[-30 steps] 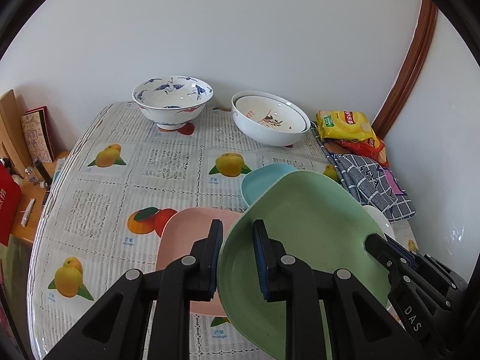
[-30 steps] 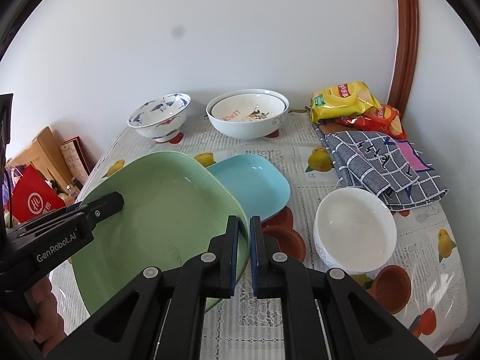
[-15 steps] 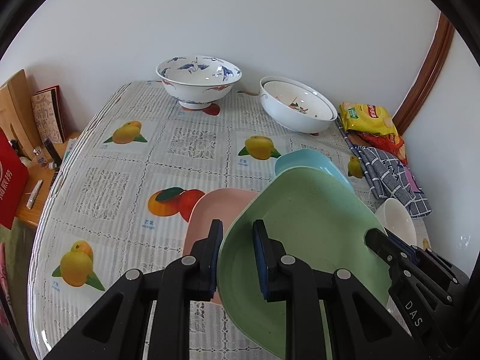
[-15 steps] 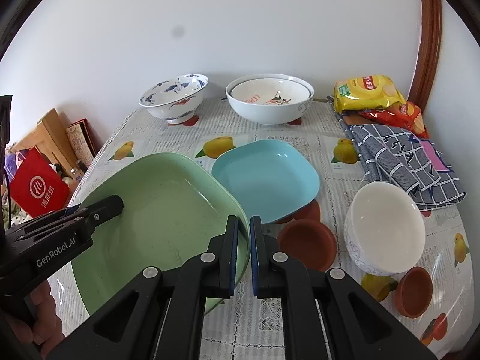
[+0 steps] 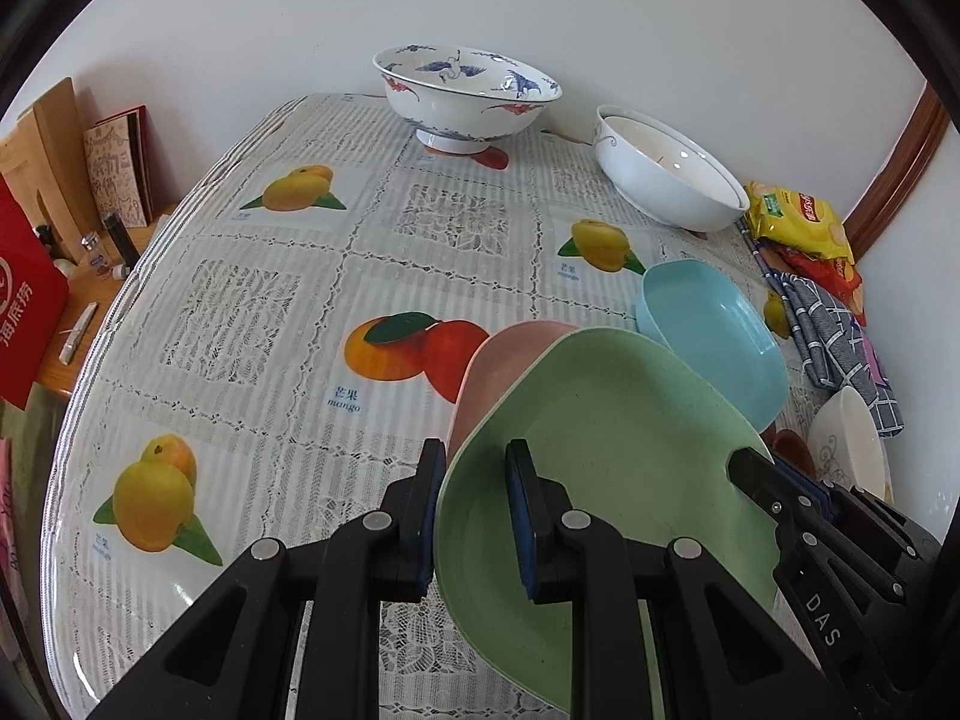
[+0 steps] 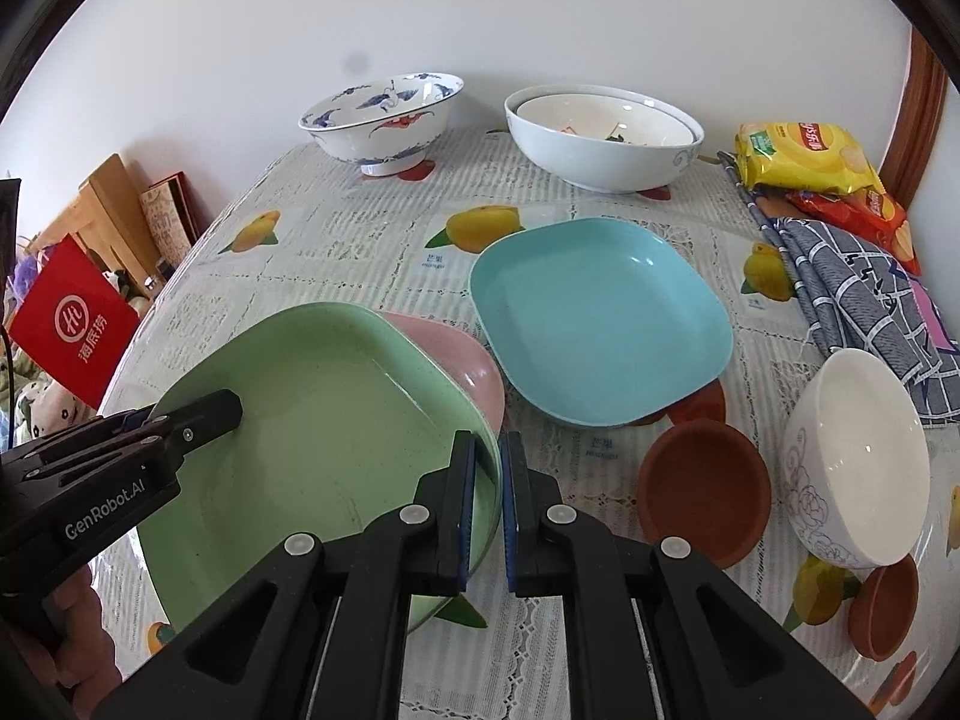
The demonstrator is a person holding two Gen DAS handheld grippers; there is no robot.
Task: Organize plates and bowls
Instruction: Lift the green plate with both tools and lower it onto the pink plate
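Observation:
Both grippers hold a green plate (image 5: 606,450) by opposite rims. My left gripper (image 5: 474,516) is shut on its left rim; my right gripper (image 6: 487,504) is shut on its right rim. The green plate (image 6: 312,438) hangs over a pink plate (image 6: 462,366), covering most of it; the pink plate (image 5: 504,354) shows at its far edge. A blue plate (image 6: 600,318) lies to the right on the table. A blue-patterned bowl (image 6: 384,114) and two nested white bowls (image 6: 600,138) stand at the back.
A white bowl (image 6: 858,462) and small brown dishes (image 6: 702,492) sit at the right. Snack bags (image 6: 804,156) and a checked cloth (image 6: 864,282) lie at the back right. A red bag (image 6: 72,324) and boards stand off the table's left edge.
Both grippers have carried the green plate leftward and lower, over the pink plate. The views now sit closer to the table.

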